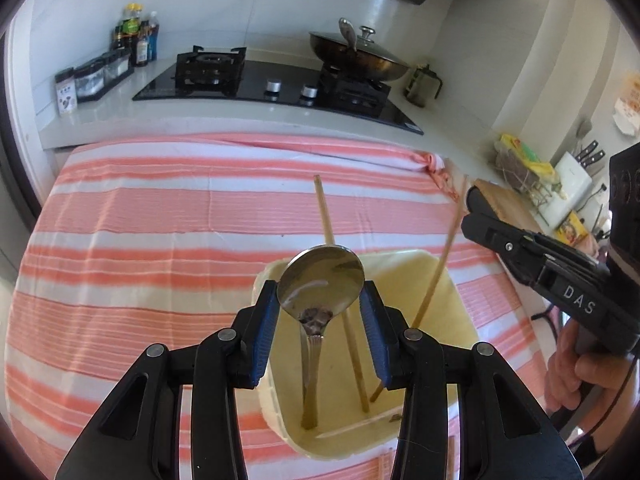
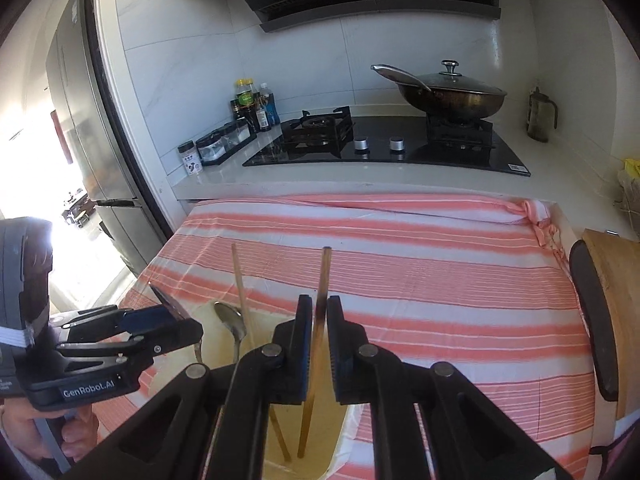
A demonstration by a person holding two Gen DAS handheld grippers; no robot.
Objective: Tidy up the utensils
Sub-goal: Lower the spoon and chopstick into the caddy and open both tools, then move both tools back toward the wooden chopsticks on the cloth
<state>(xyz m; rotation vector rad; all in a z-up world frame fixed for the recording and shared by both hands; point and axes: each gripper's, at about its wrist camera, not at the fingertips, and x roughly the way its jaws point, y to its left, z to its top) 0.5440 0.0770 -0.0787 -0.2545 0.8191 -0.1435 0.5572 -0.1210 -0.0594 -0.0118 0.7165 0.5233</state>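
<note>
A cream container (image 1: 440,292) sits on the near part of the striped cloth (image 1: 160,240), with a spoon (image 1: 320,284) and two chopsticks standing in it. The left gripper (image 1: 320,308) (jaws partly apart) flanks the spoon bowl without pressing. The right gripper (image 2: 319,320), nearly closed, pinches one chopstick (image 2: 320,320); the other chopstick (image 2: 242,292) leans just left.

The left tongs (image 1: 320,308) are showing black linkage arms, silver rivets and blue pads. The right tongs (image 2: 319,320) are looking alike — one body is bearing white "DAS" lettering, the other "GenRobot.AI".
</note>
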